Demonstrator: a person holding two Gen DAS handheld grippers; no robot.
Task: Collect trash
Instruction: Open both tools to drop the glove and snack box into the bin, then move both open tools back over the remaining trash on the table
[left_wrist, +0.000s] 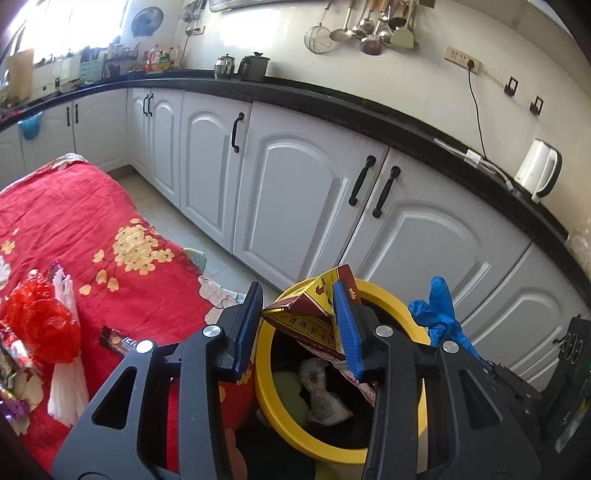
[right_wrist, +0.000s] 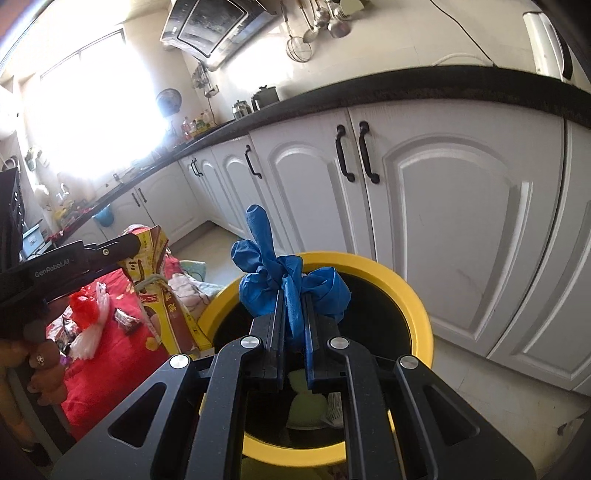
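Observation:
A yellow-rimmed bin (left_wrist: 266, 387) with a black liner stands on the floor beside the table. My left gripper (left_wrist: 297, 295) hangs over its near rim, shut on a flattened red-and-yellow carton (left_wrist: 295, 325) whose lower end dips into the bin. The right wrist view shows the same carton (right_wrist: 173, 314) at the left, left of the bin's rim (right_wrist: 417, 314). My right gripper (right_wrist: 293, 295) is shut on a crumpled blue glove (right_wrist: 266, 266) above the bin's opening. The glove (left_wrist: 437, 310) also shows at the right of the left wrist view. A crumpled white wrapper (left_wrist: 321, 391) lies inside the bin.
A table under a red floral cloth (left_wrist: 74, 221) stands left of the bin. On it lie a red plastic bag (left_wrist: 40, 328), white plastic and a dark wrapper (left_wrist: 118, 341). White cabinets (left_wrist: 295, 192) under a black counter run behind the bin. A hand (right_wrist: 40, 365) holds the left gripper.

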